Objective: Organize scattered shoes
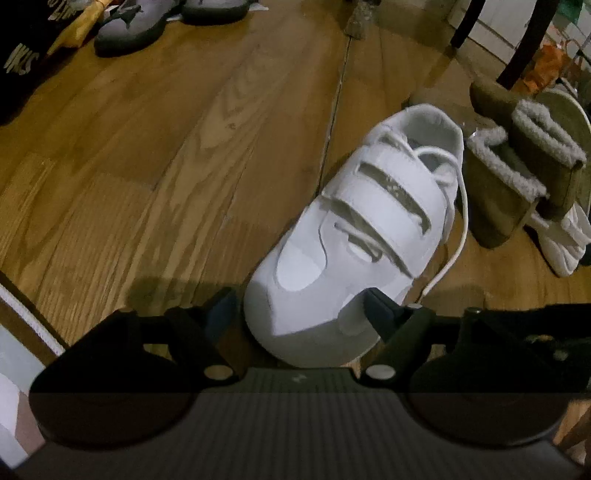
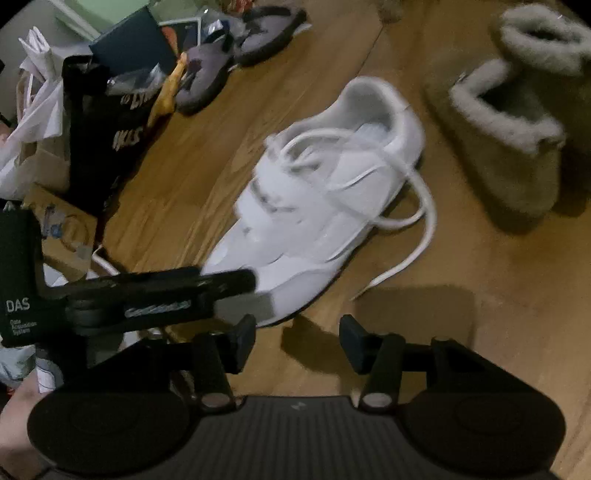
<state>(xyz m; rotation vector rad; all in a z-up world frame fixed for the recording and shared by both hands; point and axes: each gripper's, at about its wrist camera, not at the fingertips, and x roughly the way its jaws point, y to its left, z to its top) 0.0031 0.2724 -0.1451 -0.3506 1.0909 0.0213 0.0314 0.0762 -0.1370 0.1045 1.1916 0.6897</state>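
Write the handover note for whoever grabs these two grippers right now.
Left gripper: open, fingers either side of the white sneaker toe; grip not closed yet.
Right gripper: open, empty, over bare floor just short of the sneaker.
Olive fleece-lined boots stand beside the sneaker's heel, another white shoe behind them. Grey shoes lie farther off by the black bag.
Done: nothing visibly lined up.
Left: close on the sneaker, place it, then pair the rest.

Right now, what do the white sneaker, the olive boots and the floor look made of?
White sneaker: smooth leather or synthetic, matte with slight sheen; flat straps, woven laces.
Olive boots: suede-like, dull napped surface; fuzzy grey fleece or shearling at the collar.
Floor: wood or wood-look planks, visible grain and seams, semi-gloss reflections.
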